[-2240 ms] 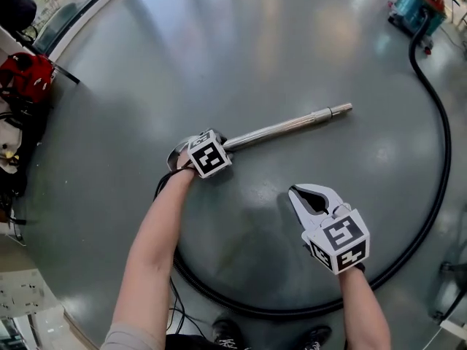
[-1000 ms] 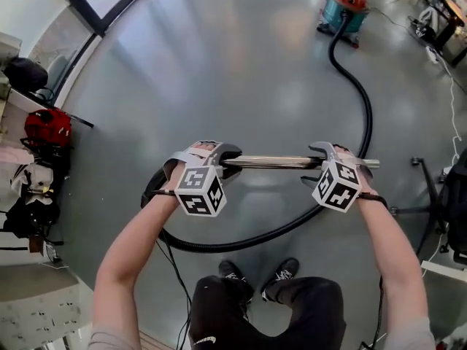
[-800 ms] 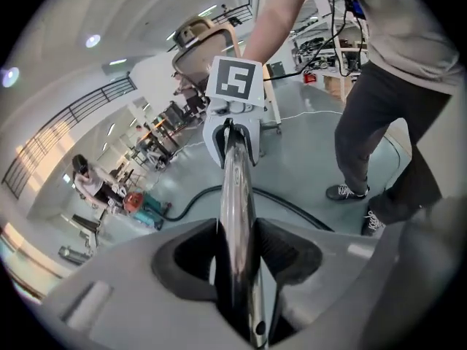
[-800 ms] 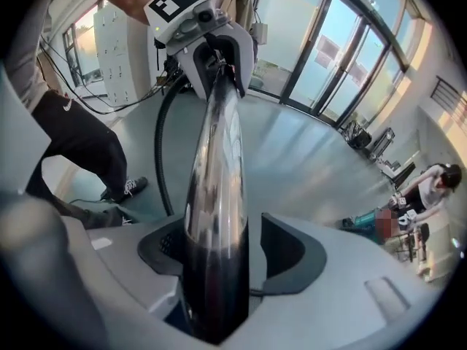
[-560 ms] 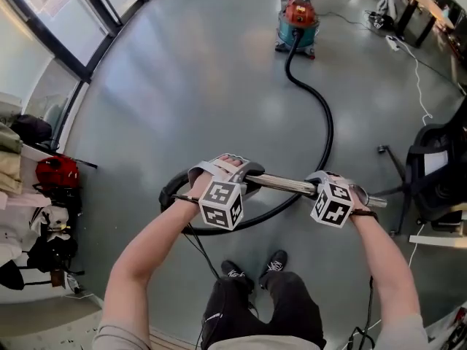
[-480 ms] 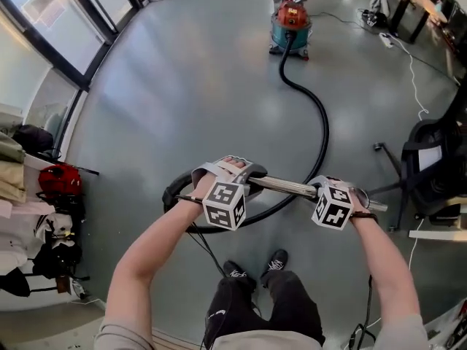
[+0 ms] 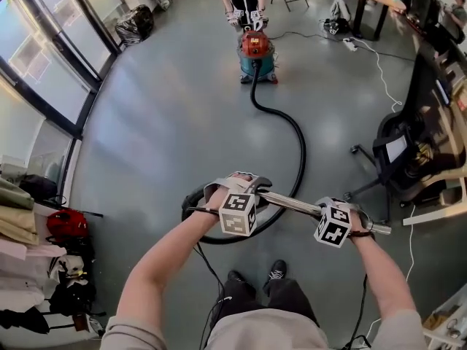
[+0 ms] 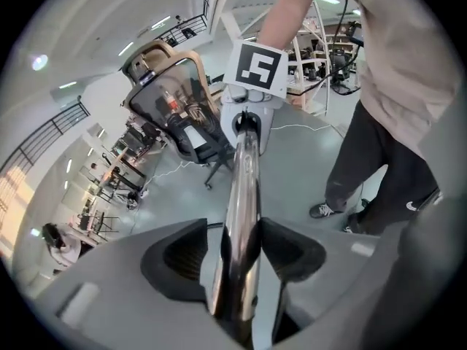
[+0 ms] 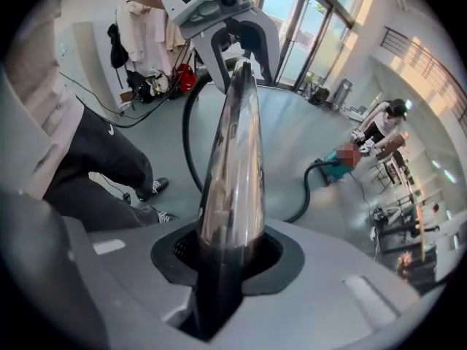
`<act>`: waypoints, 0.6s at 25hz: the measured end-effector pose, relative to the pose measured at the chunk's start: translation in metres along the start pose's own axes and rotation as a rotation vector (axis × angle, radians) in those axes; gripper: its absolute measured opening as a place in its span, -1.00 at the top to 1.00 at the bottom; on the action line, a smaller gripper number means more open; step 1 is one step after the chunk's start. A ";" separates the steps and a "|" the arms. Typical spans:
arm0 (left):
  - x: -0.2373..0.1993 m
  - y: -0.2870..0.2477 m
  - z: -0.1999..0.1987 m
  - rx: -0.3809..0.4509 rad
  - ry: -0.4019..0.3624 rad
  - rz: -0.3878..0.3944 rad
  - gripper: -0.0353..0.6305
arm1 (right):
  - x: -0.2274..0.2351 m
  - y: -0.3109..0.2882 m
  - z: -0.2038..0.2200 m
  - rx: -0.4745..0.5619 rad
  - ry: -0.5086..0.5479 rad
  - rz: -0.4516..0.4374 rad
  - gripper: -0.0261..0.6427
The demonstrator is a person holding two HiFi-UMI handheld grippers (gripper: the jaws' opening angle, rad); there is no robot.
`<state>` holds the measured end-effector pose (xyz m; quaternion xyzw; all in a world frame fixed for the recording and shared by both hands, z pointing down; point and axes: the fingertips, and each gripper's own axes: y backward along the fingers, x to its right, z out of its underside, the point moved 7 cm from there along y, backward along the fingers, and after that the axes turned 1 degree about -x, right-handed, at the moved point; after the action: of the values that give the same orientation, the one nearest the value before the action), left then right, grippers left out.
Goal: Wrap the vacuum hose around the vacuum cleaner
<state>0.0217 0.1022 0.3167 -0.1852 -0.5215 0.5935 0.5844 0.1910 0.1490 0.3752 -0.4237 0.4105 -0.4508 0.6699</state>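
- The grey floor [image 7: 146, 122] lies open between the person and the machine. The office chair [image 7: 398, 152] stands off to the right, where a swinging loop could catch its base.
- The vacuum hose [image 7: 301, 148] runs unwrapped in a long curve from the machine to a loop near the feet. Dragging it forward could trip the person or kink it.
- The vacuum cleaner [image 7: 256, 53] stands far ahead. A hard pull on the hose may tip or roll it.
- The metal wand [image 7: 292, 203] is held level, off the floor. The smooth tube could twist or slide under the hose's weight.
- The left gripper [image 7: 252, 188] pinches the wand's hose end.
- The right gripper [image 7: 350, 217] clamps its far end.
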 end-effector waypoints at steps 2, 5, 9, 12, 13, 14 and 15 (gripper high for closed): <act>-0.017 0.019 -0.002 0.015 0.030 -0.070 0.16 | -0.003 0.012 0.005 -0.008 -0.087 0.032 0.55; -0.040 0.058 0.001 0.088 0.117 -0.168 0.15 | -0.013 0.028 0.006 -0.016 -0.238 0.081 0.55; -0.040 0.094 0.009 0.193 0.216 -0.226 0.15 | -0.027 0.040 -0.003 -0.015 -0.456 0.124 0.55; -0.020 0.097 0.012 0.266 0.271 -0.208 0.15 | -0.030 0.042 -0.003 -0.005 -0.615 0.158 0.55; -0.010 0.094 0.013 0.282 0.286 -0.189 0.15 | -0.029 0.042 -0.003 0.000 -0.665 0.175 0.55; 0.001 0.091 0.015 0.292 0.301 -0.166 0.15 | -0.030 0.043 -0.003 0.004 -0.715 0.189 0.55; 0.012 0.089 0.017 0.298 0.318 -0.140 0.15 | -0.031 0.044 -0.005 0.009 -0.763 0.197 0.55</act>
<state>-0.0398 0.1266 0.2538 -0.1516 -0.3407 0.5854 0.7199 0.1895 0.1878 0.3381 -0.5164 0.1687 -0.1963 0.8163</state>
